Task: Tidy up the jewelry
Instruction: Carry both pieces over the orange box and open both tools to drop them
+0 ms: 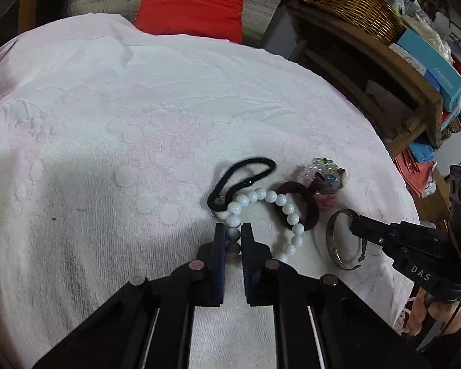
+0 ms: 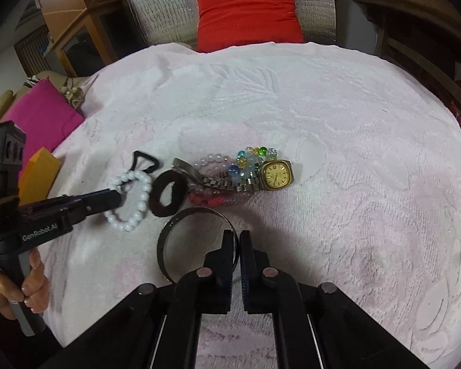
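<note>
Jewelry lies in a cluster on a pale pink towel [image 1: 107, 123]. My left gripper [image 1: 233, 227] is shut on a white bead bracelet [image 1: 272, 196], with beads pinched between its fingers. My right gripper [image 2: 236, 235] is shut on the rim of a dark metal bangle [image 2: 163, 240]. Beyond them lie a gold square watch [image 2: 275, 174] on a metal band, a coloured glass bead bracelet [image 2: 252, 156], a brown fabric ring [image 2: 169, 196] and a black hair tie [image 1: 246, 169]. A red cord [image 2: 206, 200] lies beside the watch band.
A red cushion [image 1: 193, 0] sits behind the towel. A wooden shelf with a wicker basket [image 1: 353, 3] and boxes stands at the right. A pink cushion [image 2: 40, 117] lies at the left. A hand [image 2: 27, 283] grips the left tool's handle.
</note>
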`<state>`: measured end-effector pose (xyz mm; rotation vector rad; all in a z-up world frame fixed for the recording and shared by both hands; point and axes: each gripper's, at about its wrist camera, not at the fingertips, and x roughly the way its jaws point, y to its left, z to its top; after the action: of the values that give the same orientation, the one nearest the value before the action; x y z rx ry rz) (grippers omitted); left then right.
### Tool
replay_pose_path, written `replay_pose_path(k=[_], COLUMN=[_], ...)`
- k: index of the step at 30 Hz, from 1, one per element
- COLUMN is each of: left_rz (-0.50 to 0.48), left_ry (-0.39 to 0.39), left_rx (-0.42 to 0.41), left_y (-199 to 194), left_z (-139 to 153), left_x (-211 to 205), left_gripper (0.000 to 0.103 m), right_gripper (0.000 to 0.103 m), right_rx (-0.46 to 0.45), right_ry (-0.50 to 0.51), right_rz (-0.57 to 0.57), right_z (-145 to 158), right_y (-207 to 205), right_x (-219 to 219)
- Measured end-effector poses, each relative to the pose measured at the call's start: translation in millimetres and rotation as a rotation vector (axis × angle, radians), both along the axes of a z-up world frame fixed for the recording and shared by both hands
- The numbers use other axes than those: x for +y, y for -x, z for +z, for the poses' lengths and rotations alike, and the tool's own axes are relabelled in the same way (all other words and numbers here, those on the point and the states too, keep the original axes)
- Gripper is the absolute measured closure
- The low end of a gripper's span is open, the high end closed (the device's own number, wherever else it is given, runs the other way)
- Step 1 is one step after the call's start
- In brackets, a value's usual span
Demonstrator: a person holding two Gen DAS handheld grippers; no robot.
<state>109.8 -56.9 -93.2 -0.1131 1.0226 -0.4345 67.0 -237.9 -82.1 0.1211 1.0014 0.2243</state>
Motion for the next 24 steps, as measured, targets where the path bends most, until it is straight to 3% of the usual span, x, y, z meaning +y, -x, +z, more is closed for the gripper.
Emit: replay_pose_path(k=[5, 12, 18, 24], left_rz=[-0.003, 0.09, 0.216, 0.405], left_ry=[0.036, 0.04, 0.06, 0.03], left_rx=[-0.055, -0.17, -0.304, -0.32], left_y=[23, 77, 141, 200], left_z=[21, 77, 140, 161], left_x=[9, 51, 138, 248], left_gripper=[0.094, 0.094, 0.094, 0.094], right_gripper=[0.098, 0.098, 0.098, 0.098], right_rx=[-0.039, -0.109, -0.167, -0.18], right_ry=[-0.029, -0.073, -0.122, -0.176], right_rz=[-0.008, 0.019, 0.143, 0.358], right_z=[14, 41, 64, 84], right_y=[11, 21, 20, 14], right_x=[1, 21, 99, 236])
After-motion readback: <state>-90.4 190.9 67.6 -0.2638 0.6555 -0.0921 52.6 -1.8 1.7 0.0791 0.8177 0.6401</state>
